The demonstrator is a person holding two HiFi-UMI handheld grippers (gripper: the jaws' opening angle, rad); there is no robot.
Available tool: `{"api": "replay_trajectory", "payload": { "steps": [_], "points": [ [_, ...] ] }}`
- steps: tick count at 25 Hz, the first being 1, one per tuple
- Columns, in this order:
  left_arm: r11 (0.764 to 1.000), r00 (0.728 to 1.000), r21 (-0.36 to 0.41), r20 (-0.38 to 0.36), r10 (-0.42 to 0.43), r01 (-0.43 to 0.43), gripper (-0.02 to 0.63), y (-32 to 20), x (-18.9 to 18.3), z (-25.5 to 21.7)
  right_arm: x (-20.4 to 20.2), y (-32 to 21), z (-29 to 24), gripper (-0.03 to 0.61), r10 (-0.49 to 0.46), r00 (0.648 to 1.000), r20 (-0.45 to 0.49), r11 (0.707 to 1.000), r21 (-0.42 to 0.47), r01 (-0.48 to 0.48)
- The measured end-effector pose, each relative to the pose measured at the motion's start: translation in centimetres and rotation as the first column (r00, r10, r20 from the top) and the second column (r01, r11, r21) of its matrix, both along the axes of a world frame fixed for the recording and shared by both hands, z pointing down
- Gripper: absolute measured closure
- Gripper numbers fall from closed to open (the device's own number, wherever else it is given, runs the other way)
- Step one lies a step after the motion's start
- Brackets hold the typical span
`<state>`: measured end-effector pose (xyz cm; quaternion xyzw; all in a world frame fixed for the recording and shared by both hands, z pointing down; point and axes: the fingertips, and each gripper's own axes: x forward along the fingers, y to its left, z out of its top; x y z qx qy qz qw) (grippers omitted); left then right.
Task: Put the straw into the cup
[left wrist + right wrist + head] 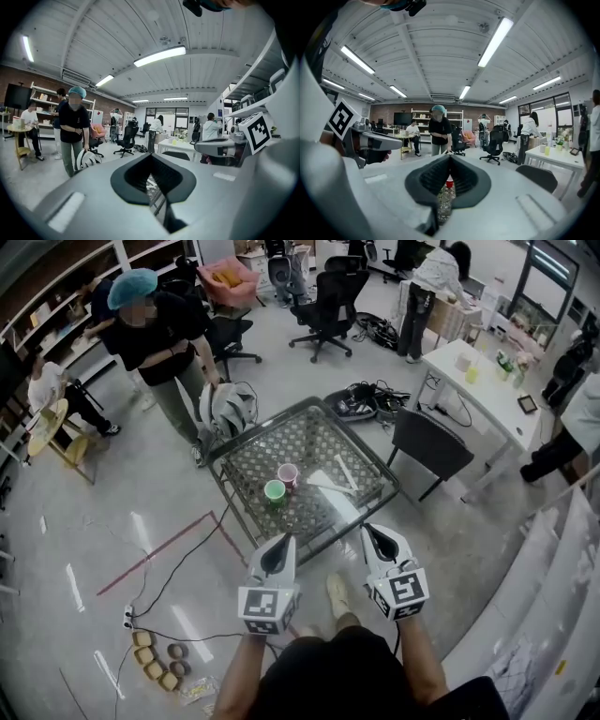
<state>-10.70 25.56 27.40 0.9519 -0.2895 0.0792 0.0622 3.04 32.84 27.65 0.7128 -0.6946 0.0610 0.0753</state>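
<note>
The left gripper's (151, 154) black ribbed pads (133, 176) meet at their tips. They bow apart lower down into a diamond-shaped hollow, and nothing is held in it. The right gripper (450, 157) is closed the same way. Its ridged dark pads (429, 178) touch at the tip and pinch nothing. Through the hollow below them a reddish cup shows far off on the table. Around the pads, each gripper has a smooth, pale grey, wedge-shaped shell. Behind the shell sits a cube printed with black-and-white square markers.

From the head view, the left gripper (281, 540) and the right gripper (370, 531) hang side by side just short of the near edge of the glass table (394, 486). The table is a square, dark-framed top with a mottled, lattice-like pattern under the glass.

The straw (344, 472) lies flat on the table's right half. It is thin, straight, pale and set on a diagonal, and it rests beside a flat white sheet (322, 484). Near the table's middle stand two small round cups, touching or almost touching. The green cup (274, 491) is nearer and the pink cup (288, 474) is just behind it. Both are upright with open mouths. The straw is apart from them, to their right.
</note>
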Motion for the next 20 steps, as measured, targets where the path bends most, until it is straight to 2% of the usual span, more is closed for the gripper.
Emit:
{"api": "replay_trajectory", "payload": {
  "steps": [10,20],
  "points": [
    [0.993,0.994,-0.045,0.023,-0.106,0.107,0.607,-8.1,6.2,1.7,5.8,-10.4,2.4,0.575,-0.130,0.991,0.032,0.990,-0.046,0.132],
    [0.964,0.970,-0.119,0.060,-0.234,0.240,0.607,-13.0,10.1,5.7,9.9,-17.1,6.3,0.575,-0.261,0.962,0.078,0.958,-0.096,0.268]
  ]
}}
